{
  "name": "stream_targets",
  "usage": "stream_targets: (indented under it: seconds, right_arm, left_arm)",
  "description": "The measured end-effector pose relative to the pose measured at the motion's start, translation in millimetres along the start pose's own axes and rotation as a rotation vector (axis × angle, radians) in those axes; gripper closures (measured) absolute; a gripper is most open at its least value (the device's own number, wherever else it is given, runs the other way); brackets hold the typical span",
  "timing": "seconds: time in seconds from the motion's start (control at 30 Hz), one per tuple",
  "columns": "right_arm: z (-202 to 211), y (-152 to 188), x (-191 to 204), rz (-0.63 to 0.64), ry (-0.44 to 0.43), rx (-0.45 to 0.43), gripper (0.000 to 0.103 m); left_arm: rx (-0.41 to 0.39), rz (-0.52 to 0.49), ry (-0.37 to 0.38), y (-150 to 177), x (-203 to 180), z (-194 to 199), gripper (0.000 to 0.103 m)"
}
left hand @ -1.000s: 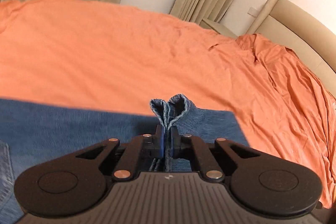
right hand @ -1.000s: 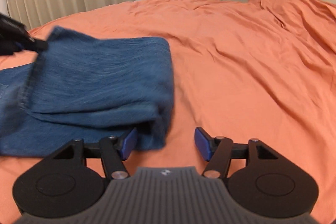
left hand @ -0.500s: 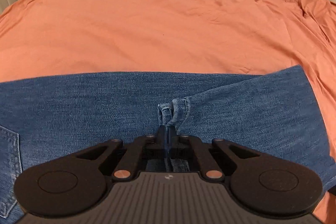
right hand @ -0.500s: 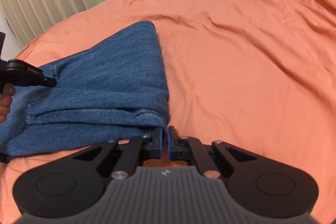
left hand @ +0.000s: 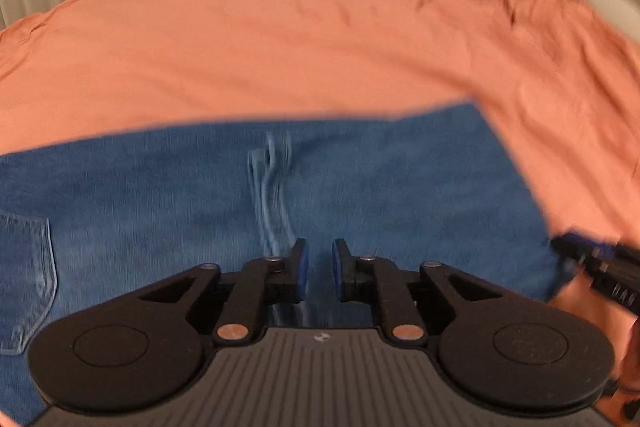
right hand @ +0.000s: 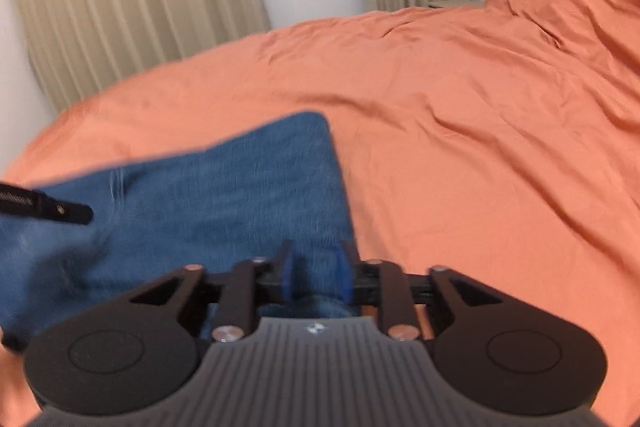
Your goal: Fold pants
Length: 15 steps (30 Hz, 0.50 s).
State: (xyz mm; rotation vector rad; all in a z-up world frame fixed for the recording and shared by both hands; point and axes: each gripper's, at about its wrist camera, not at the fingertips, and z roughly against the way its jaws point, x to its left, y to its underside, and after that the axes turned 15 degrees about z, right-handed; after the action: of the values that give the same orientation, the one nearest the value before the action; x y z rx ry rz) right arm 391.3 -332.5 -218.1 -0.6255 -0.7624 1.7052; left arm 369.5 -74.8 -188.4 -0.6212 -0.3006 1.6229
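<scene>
Released since the earlier frame: hem, now flat on the jeans. Left gripper and right gripper: jaws just parted, empty, over denim. Folded edge right of both; bare orange sheet beyond.

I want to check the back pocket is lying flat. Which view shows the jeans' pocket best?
The left wrist view: the pocket shows at the left edge of the jeans, its stitching visible though slightly blurred. The right wrist view shows only the folded jeans' right end, no pocket.
</scene>
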Motion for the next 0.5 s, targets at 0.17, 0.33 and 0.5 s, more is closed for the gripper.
stream_targets:
  seconds: [0.17, 0.33, 0.5]
  right_arm:
    - [-16.9, 17.4, 4.2, 0.027, -0.025, 0.070, 0.078]
    - [-16.3, 17.1, 7.1, 0.062, -0.002, 0.076, 0.078]
    - [12.7, 11.3, -7.8, -0.007, 0.001, 0.076, 0.072]
  left_arm:
    - [0.046, -0.045, -0.104, 24.6, 7.6, -22.3, 0.086]
    - [0.045, -0.074, -0.142, 22.8, -4.7, -22.8, 0.086]
    - [-0.018, -0.054, -0.097, 15.2, 0.2, 3.7, 0.085]
